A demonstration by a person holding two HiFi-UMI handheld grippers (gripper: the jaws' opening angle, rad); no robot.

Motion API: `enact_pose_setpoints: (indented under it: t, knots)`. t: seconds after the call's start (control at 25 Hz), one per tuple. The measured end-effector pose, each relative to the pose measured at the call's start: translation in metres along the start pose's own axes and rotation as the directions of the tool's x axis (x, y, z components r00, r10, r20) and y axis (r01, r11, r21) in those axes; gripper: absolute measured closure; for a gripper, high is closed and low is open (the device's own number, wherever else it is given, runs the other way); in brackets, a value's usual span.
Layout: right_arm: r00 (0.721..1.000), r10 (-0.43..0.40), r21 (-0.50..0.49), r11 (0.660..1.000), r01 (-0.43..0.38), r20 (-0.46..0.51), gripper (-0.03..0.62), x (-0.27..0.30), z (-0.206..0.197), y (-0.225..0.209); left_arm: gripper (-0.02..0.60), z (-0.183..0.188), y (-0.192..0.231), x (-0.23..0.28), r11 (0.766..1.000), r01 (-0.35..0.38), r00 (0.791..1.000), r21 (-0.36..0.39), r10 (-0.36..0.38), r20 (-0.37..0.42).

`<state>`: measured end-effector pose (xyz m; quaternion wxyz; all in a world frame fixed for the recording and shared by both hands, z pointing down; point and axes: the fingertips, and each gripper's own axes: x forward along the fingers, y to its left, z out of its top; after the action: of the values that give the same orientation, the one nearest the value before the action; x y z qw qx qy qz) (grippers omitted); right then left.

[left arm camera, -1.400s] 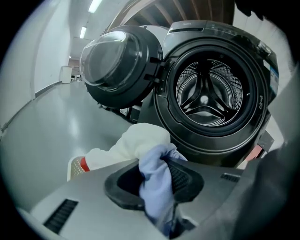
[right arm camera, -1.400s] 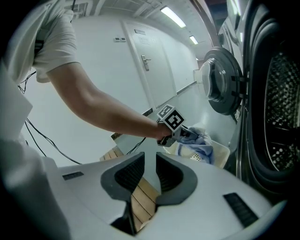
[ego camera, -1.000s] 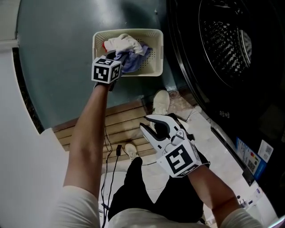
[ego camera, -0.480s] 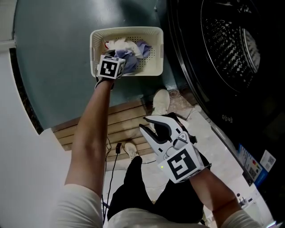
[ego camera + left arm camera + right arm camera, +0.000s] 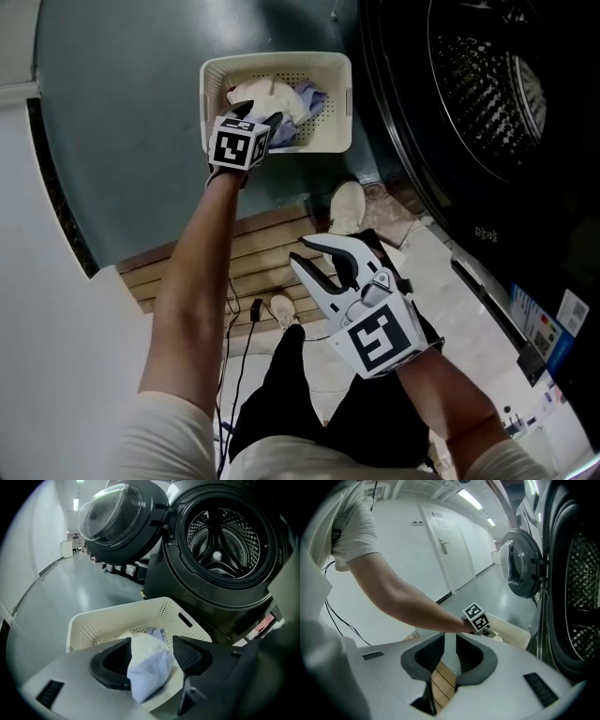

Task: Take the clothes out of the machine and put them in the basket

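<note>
A cream perforated basket (image 5: 277, 61) stands on the floor beside the open washing machine (image 5: 487, 84), with white and pale blue clothes (image 5: 272, 94) in it. My left gripper (image 5: 267, 127) hangs over the basket's near side. Its jaws are opening, and in the left gripper view a pale blue cloth (image 5: 147, 667) sags loose between them above the basket (image 5: 93, 625). The drum (image 5: 222, 541) looks bare inside. My right gripper (image 5: 328, 262) hovers over the person's lap, open a little, with nothing between its jaws (image 5: 451, 653).
The round machine door (image 5: 119, 517) stands swung open behind the basket. Wooden slats (image 5: 262, 253), a pale shoe (image 5: 347, 206) and a black cable (image 5: 239, 328) lie on the floor by the person's legs. A white wall runs along the left.
The left gripper's jaws have spread and it has sunk slightly over the basket. The clothes it held up now lie lower in the basket. The right gripper has stayed put.
</note>
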<state>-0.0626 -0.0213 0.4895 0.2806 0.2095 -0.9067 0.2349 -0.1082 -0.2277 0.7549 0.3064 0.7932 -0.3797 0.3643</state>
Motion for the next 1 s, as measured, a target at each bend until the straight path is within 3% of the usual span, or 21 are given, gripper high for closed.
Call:
enact_pose_setpoints:
  t: [0.36,0.72,1.0]
  knots:
    - [1.000,-0.021,-0.034,0.999,0.022,0.022,0.531,0.012,-0.011,0.033,0.312,0.008,-0.022,-0.067,1.000,0.024,0.997,-0.001,-0.024,0.078]
    - [0.987,-0.114,-0.029,0.993,0.118,0.117,0.531,0.007,-0.012,0.052,0.327,0.007,-0.060,-0.162,0.998,0.062,0.984,0.001,-0.061,0.168]
    - [0.954,-0.227,-0.038,0.970,0.238,0.195,0.530,-0.022,0.001,0.061,0.339,-0.006,-0.099,-0.258,0.996,0.083,0.969,0.025,-0.086,0.232]
